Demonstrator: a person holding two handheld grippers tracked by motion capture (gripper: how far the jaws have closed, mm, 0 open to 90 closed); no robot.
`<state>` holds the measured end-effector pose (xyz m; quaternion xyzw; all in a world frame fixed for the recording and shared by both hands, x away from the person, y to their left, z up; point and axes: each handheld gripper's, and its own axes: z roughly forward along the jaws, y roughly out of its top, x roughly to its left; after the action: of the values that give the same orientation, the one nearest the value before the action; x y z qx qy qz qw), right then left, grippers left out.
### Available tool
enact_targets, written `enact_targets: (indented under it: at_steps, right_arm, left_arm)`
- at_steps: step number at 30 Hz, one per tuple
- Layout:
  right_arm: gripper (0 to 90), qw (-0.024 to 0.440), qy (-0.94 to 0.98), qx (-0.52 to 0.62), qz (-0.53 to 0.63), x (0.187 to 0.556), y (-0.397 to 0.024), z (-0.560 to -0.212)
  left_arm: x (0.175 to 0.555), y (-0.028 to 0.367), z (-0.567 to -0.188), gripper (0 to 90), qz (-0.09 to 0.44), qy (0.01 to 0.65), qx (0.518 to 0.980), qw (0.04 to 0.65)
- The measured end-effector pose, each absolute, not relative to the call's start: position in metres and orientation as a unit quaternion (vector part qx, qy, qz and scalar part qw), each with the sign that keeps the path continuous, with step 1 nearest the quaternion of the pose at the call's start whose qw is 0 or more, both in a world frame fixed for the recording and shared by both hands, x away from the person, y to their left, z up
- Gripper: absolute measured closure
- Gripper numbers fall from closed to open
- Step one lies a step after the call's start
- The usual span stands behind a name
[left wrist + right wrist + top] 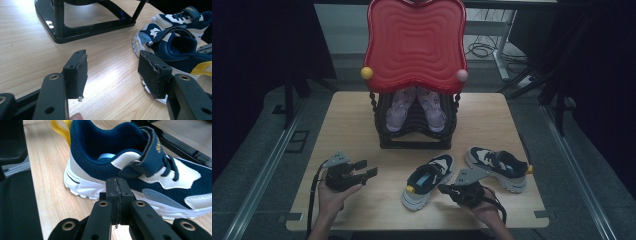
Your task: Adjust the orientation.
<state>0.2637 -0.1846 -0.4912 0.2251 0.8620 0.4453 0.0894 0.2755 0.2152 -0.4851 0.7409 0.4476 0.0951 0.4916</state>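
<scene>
Navy sneaker (428, 180) centre frame | right gripper (446, 189) pressed together, empty | left gripper (368, 168) apart | risk: nudging sneaker off worktop (352, 115) edge

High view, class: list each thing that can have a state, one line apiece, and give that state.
Left claw: open, holding nothing.
Right claw: shut, holding nothing.
Near navy shoe: upright on table, strap fastened.
Far navy shoe: upright on table.
Pink shoes: resting on black rack's shelf.
Red tray: tilted on rack's top.
</scene>
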Motion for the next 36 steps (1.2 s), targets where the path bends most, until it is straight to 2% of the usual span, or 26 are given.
enact_targets:
  at_steps: [26, 36]
  right_arm:
    - [89.3, 0.094, 0.847, 0.255, 0.456, 0.263, -0.214, -0.488]
    - [84.7, 0.097, 0.84, 0.277, 0.456, 0.261, -0.235, -0.49]
  left_arm:
    - [0.273, 0.216, -0.482, 41.1, 0.1, 0.444, 0.741, 0.493]
    - [0.271, 0.209, -0.476, 41.2, 0.103, 0.438, 0.745, 0.493]
